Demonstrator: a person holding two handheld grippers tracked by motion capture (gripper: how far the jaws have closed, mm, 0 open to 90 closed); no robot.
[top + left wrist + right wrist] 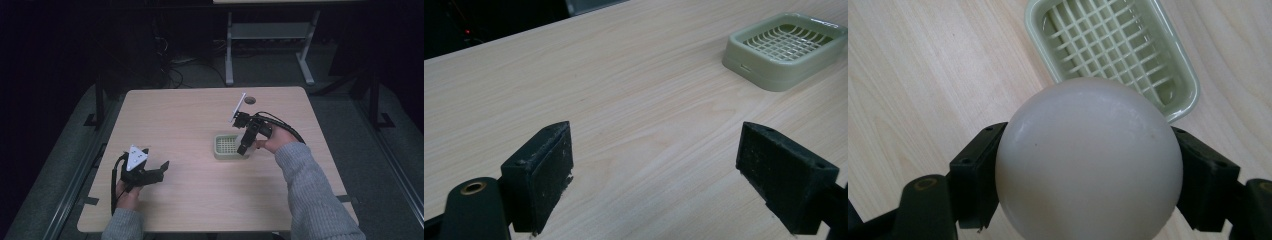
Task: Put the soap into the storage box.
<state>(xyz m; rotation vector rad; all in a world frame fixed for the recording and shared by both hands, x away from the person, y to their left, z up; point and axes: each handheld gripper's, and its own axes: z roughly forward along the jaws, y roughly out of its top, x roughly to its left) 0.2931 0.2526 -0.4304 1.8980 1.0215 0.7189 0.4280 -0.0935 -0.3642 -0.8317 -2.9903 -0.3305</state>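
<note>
While the left hand-held gripper (161, 169) idles wide open and empty, the right hand-held gripper (1088, 165) clamps a white ball (1089, 160) just above the green tray (1183, 80), seemingly ready to lower and release it.

Table (190, 115): wood top, mostly bare; open room across the far half, the left side and the near middle. Tray (226, 146): pale green, grid-floored, right of centre, the sole fixed obstacle on the top. Right gripper (243, 149): at the tray's right rim, jaws closed round a white ball (1089, 160) that blocks the space above the tray's near end. Left gripper (159, 169): near-left corner, jaws spread wide over bare wood, a free lane between it and the tray. Hole (249, 100): far edge, small. Table edges unobstructed.
</note>
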